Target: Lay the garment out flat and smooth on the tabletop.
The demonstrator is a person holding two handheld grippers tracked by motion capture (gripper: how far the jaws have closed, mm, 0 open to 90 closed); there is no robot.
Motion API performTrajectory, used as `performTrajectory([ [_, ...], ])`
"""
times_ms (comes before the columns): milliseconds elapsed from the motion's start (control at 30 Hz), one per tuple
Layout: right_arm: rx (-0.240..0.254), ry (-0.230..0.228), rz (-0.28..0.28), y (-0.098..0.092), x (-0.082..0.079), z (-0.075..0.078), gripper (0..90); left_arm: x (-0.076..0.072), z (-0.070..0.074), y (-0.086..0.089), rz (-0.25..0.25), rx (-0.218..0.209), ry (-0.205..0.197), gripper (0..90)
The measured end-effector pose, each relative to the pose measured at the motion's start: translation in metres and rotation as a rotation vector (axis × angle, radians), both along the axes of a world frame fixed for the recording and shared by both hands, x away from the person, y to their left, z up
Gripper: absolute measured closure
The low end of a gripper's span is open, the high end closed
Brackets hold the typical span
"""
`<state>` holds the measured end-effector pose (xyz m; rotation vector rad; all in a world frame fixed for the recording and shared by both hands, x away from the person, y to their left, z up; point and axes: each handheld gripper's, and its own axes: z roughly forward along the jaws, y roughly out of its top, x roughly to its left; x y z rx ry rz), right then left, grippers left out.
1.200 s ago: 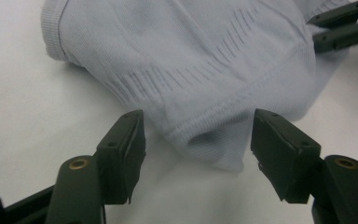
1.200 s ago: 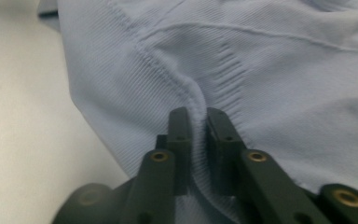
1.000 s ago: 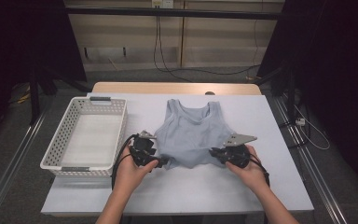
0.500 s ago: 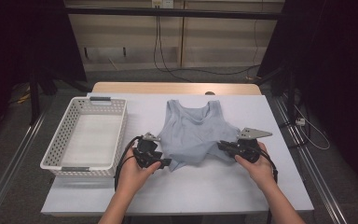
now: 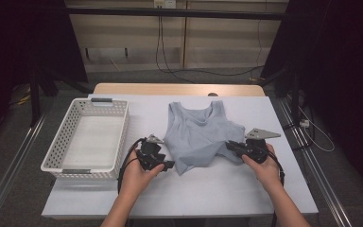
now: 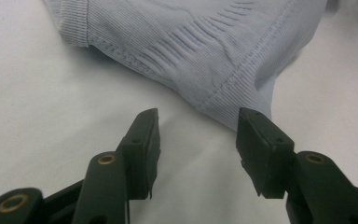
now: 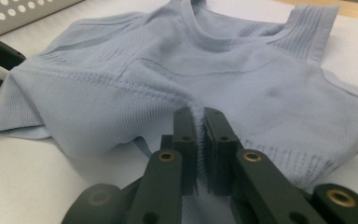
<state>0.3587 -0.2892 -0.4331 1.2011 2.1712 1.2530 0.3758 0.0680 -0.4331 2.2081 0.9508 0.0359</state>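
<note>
A light blue ribbed tank top (image 5: 201, 137) lies on the white table, neck toward the far side. My right gripper (image 5: 229, 145) is shut on a fold of its lower right hem, and the cloth bunches between the jaws in the right gripper view (image 7: 199, 114). My left gripper (image 5: 168, 165) rests at the top's lower left corner. In the left gripper view (image 6: 198, 116) its jaws have just been closing partway; they stand apart with bare table between them, the hem corner (image 6: 242, 98) just ahead of the tips.
A white perforated basket (image 5: 123, 132) stands at the left of the table, close to my left hand. Bare white tabletop (image 5: 208, 198) lies in front of the top. The table's wooden far edge (image 5: 179, 89) borders dark floor and cables.
My right gripper has shifted to the right with the hem in it, drawing the lower right of the top outward. The left hand stayed put.
</note>
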Motion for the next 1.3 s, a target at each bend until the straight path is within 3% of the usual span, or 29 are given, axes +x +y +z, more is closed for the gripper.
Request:
performTrajectory([
  [400, -0.034, -0.001, -0.015, -0.001, 0.001, -0.002, 85.1, 0.005, -0.005, -0.010, 0.016, -0.005, -0.013, 49.4],
  [567, -0.029, 0.004, -0.011, -0.003, 0.000, -0.003, 84.9, 0.011, -0.011, -0.015, 0.013, 0.011, -0.021, 50.3],
  [833, -0.024, -0.005, -0.022, -0.007, 0.000, -0.001, 84.8, 0.010, -0.012, -0.028, 0.008, 0.055, -0.070, 52.9],
  [1000, -0.020, -0.009, -0.025, -0.007, 0.000, 0.000, 84.8, 0.009, -0.013, -0.032, -0.015, 0.049, -0.065, 62.3],
  [1100, -0.018, -0.010, -0.022, -0.008, 0.000, 0.000, 84.8, 0.009, -0.013, -0.034, -0.022, 0.020, -0.030, 75.9],
  [1200, -0.018, -0.013, -0.024, -0.007, 0.001, 0.001, 84.8, 0.009, -0.013, -0.035, -0.036, 0.012, -0.006, 83.0],
  [1300, -0.017, -0.018, -0.025, -0.009, 0.001, 0.002, 84.5, 0.010, -0.010, -0.035, -0.048, 0.030, -0.003, 84.8],
])
